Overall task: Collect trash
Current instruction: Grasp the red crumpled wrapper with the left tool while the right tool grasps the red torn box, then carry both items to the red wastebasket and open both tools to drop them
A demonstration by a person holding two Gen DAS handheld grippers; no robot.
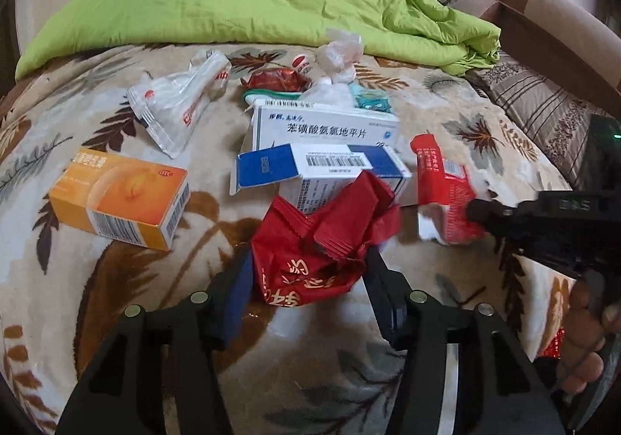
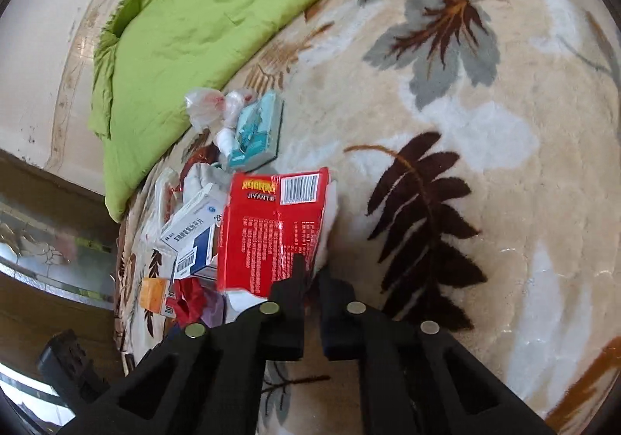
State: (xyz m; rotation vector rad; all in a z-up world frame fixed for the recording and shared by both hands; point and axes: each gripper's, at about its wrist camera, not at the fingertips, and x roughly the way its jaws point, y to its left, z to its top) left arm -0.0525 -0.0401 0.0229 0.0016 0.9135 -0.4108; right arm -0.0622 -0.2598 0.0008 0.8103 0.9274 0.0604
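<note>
Orange box (image 1: 120, 202) plain in left view only; left gripper (image 1: 306, 264) spread around red wrapper (image 1: 322, 245); right gripper (image 2: 310, 272) clamped on red packet (image 2: 271, 229).

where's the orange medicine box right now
In the left wrist view the orange medicine box lies on the leaf-patterned blanket at the left, apart from the pile, below the clear plastic wrapper and left of the crumpled red wrapper.
</note>
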